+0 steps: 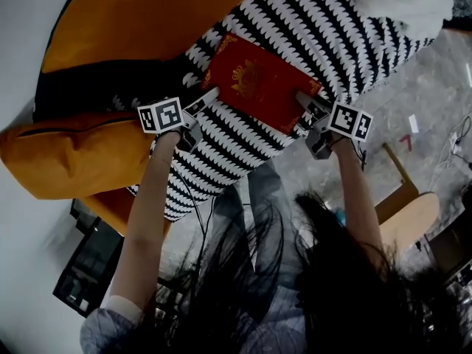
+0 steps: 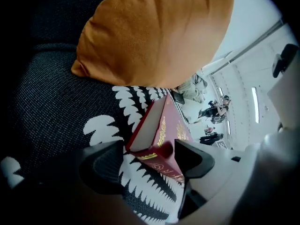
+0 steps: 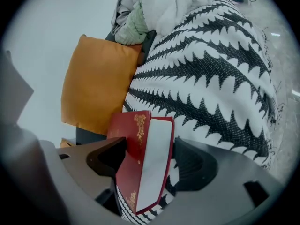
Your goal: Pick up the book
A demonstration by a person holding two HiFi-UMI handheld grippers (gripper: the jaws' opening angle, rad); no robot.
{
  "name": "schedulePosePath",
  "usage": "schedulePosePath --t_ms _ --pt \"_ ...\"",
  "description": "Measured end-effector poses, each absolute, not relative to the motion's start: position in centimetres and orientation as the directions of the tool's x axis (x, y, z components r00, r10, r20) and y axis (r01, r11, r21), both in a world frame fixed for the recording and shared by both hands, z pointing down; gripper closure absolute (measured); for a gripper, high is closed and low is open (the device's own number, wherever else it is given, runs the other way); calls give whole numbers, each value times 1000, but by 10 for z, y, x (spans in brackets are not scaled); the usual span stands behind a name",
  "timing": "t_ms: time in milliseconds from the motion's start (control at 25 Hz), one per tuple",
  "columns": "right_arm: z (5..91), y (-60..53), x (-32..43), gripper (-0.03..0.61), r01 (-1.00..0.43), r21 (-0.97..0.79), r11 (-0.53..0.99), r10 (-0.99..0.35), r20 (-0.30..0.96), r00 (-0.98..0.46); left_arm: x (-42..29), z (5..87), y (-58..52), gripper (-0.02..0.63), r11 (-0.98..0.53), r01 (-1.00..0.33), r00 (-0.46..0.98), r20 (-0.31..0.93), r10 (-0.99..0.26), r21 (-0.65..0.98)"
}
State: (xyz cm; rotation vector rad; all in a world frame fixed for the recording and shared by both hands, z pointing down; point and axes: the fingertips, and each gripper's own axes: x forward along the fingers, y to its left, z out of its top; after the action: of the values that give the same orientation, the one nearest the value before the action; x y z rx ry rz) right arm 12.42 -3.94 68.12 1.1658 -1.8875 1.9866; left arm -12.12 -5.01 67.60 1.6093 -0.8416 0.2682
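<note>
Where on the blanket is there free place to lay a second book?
Free: blanket below the book, between left gripper and right gripper; blanket above it, up to the clothes. Crowded: both book ends, inside open jaws; pillows at left.

The book (image 1: 259,83) is matt, gilt-printed; the blanket (image 1: 228,142) seems knitted cloth.

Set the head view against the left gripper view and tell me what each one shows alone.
Head view only: the person's arms and hair, and the right gripper. Left gripper view only: the pale page edge between open jaws, and distant people. Both: the left gripper, red book, orange cushion and black-and-white blanket.
</note>
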Motion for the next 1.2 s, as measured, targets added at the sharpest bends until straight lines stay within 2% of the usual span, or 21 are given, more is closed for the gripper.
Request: schedulePosePath --t_ms 560,840,1200 --pt "683 -33 119 273 -624 -754 -207 -410 646 -644 -125 686 -55 284 17 -676 707 654 -270 737" --pt "654 -38 125 273 -632 -761 -146 -455 619 -640 -120 655 -62 284 -76 -661 718 600 -354 746" --pt "575 -35 128 273 -651 -758 -46 -529 571 -628 -124 578 -54 285 -140 -670 686 536 -492 729"
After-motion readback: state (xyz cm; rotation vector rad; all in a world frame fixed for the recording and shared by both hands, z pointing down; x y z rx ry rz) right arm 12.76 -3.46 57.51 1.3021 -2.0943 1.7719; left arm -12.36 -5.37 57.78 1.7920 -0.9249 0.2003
